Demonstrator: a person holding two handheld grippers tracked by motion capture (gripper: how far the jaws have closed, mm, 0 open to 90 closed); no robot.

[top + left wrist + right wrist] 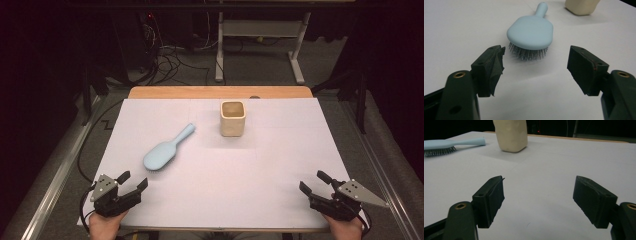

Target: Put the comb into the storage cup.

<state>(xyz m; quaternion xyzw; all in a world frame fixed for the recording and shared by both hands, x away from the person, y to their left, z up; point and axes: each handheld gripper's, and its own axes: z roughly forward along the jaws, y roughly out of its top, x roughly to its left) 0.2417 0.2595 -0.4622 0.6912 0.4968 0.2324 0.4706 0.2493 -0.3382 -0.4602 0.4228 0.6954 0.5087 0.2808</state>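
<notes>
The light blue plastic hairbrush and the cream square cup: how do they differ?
The light blue plastic hairbrush lies flat, bristles down; the cream square cup stands upright, mouth open upward. The hairbrush is long and rounded, the cup short and boxy. The hairbrush lies nearer the left gripper. Both rest on the white table sheet, untouched.

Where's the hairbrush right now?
In the high view the hairbrush lies bristles-down left of centre, ahead of the left gripper, handle angled toward the cream cup.

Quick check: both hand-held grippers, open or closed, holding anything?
Left hand-held gripper: open, empty, facing the blue hairbrush.
Right hand-held gripper: open, empty, over the bare white table.
</notes>
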